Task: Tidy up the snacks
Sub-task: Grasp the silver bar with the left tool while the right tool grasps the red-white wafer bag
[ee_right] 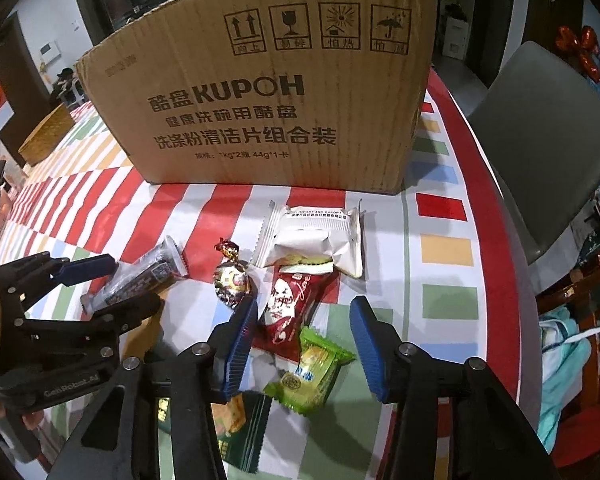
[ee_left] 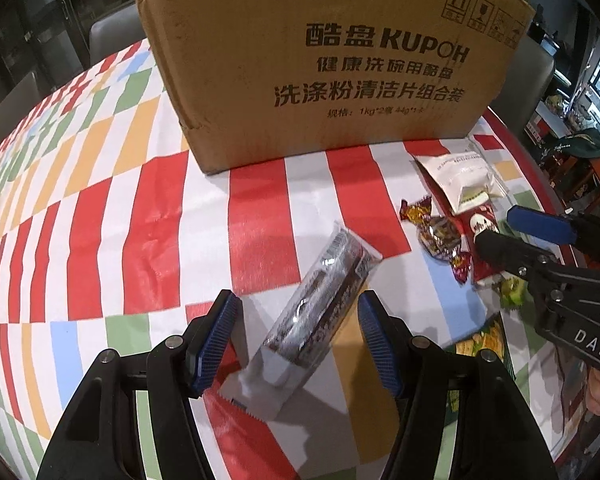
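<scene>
A brown cardboard box [ee_left: 324, 64] stands on the checked tablecloth [ee_left: 112, 216]; it also shows in the right wrist view [ee_right: 268, 104]. My left gripper [ee_left: 296, 340] is open, its fingers on either side of a long silver-and-dark snack bar [ee_left: 320, 304] lying on the cloth. My right gripper [ee_right: 304, 344] is open over a green snack packet [ee_right: 312, 368] and a red packet [ee_right: 288, 300]. A white packet [ee_right: 312, 240] and a round foil candy [ee_right: 232, 280] lie beyond. The snack bar [ee_right: 144, 276] and left gripper [ee_right: 112, 284] show at left.
A grey chair [ee_right: 540, 140] stands at the table's right edge. A woven basket [ee_right: 48, 136] sits far left behind the box. A dark green packet [ee_right: 240, 428] lies under my right gripper. The right gripper [ee_left: 512, 236] reaches in beside the candies [ee_left: 440, 232].
</scene>
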